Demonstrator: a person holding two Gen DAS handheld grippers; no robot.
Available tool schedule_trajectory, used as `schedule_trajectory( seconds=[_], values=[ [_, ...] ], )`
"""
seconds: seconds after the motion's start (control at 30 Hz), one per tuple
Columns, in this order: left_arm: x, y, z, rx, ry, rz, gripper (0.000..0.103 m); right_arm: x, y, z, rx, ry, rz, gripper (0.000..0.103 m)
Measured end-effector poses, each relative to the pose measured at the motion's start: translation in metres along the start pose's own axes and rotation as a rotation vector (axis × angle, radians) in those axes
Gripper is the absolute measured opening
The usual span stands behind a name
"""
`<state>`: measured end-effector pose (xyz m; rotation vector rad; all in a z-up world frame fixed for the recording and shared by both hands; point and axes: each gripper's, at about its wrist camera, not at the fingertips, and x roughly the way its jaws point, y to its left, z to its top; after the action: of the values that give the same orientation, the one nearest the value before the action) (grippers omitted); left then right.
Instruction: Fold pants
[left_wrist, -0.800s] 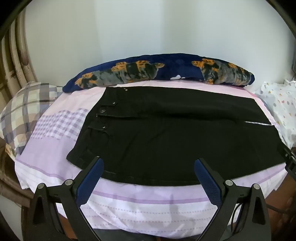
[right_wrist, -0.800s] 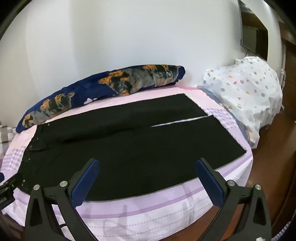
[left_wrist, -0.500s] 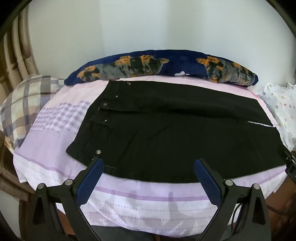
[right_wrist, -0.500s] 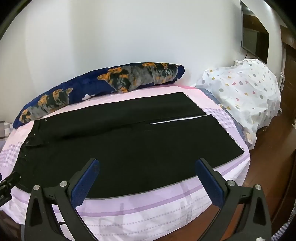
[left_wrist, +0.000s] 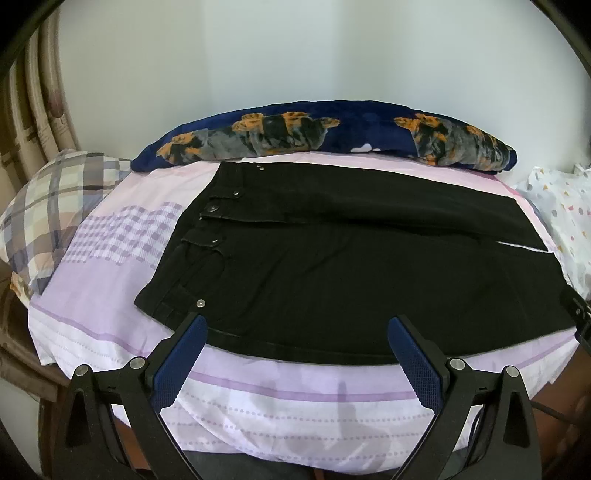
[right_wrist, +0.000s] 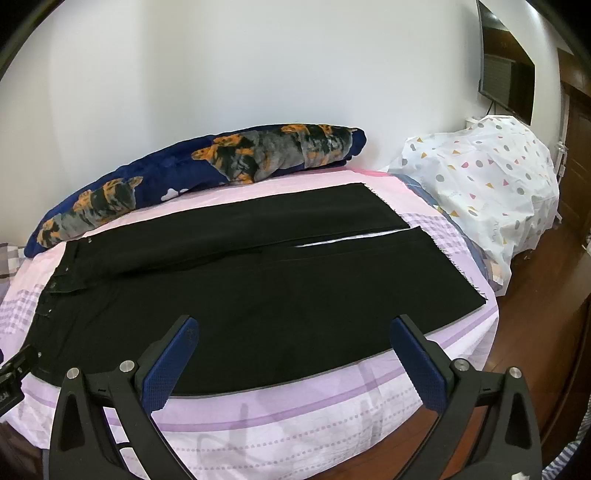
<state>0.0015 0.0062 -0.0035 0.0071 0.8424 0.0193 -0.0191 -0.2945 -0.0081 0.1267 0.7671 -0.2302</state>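
Black pants (left_wrist: 351, 273) lie flat across the bed, waistband with metal buttons to the left, both legs side by side running right. In the right wrist view the pants (right_wrist: 258, 288) end in raw hems at the right. My left gripper (left_wrist: 295, 325) hangs open above the pants' near edge by the waist end, nothing between its blue pads. My right gripper (right_wrist: 293, 325) is open too, over the near leg's edge, holding nothing. The tip of each gripper shows at the edge of the other's view.
The bed sheet (left_wrist: 258, 398) is pink and lilac. A dark blue dog-print blanket roll (left_wrist: 332, 136) lies along the wall. A plaid pillow (left_wrist: 48, 206) sits at the left, a dotted white cover (right_wrist: 491, 184) at the right. Wooden floor (right_wrist: 532, 314) lies beyond the bed's right end.
Both cameras have drawn back and up a little: the pants and bed sit slightly smaller and farther in the views. Both grippers stay open; the pants have not moved.
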Motion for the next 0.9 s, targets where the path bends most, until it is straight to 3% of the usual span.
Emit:
schedule_trajectory(
  seconds=[0.9],
  values=[
    [0.002, -0.001, -0.001, 0.008, -0.008, -0.005, 0.098, -0.005, 0.011, 0.000, -0.052, -0.057, -0.041, 0.103]
  ],
)
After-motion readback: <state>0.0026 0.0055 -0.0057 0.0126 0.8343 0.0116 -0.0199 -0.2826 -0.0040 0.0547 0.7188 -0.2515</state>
